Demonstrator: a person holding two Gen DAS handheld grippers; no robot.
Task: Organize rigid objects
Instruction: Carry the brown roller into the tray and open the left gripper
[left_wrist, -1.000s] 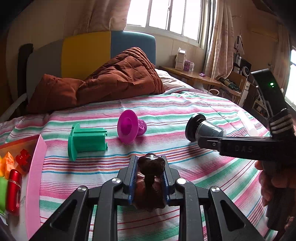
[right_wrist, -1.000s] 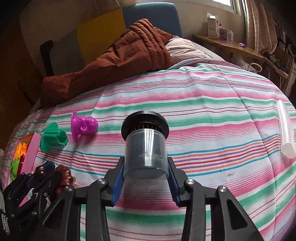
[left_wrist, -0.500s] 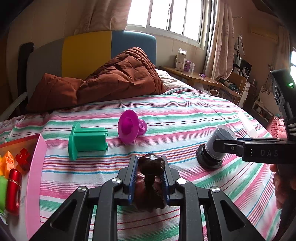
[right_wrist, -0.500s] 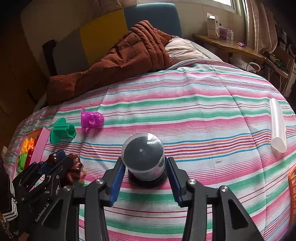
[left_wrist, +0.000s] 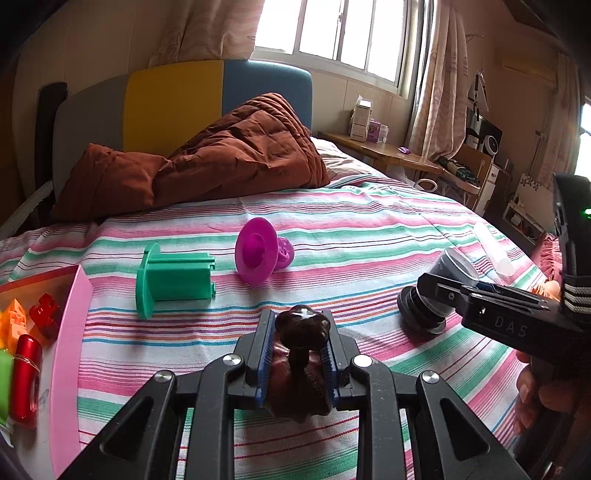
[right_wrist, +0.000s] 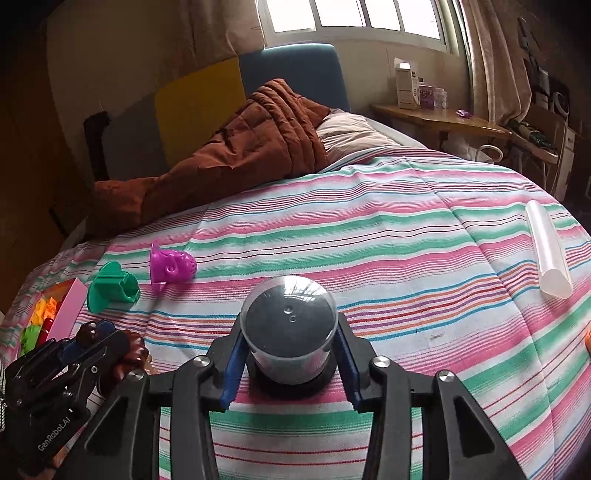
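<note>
Left wrist view: left gripper (left_wrist: 297, 363) fingers pinch the brown figurine (left_wrist: 301, 354), its long axis running along them; the pink tray (left_wrist: 68, 354) sits near left.

Right wrist view: right gripper (right_wrist: 290, 360) fingers hug the clear-domed container (right_wrist: 290, 334), standing base-down on the bed (right_wrist: 369, 236) between them.

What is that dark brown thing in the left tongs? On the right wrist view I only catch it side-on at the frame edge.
Observer: It is a glossy dark brown figure, clamped between both blue pads of the left tongs.
Operator: And what is already in the pink box?
Observer: Against the wall of the pink box there is a red cylinder, with a red block and an orange block behind it.
</note>
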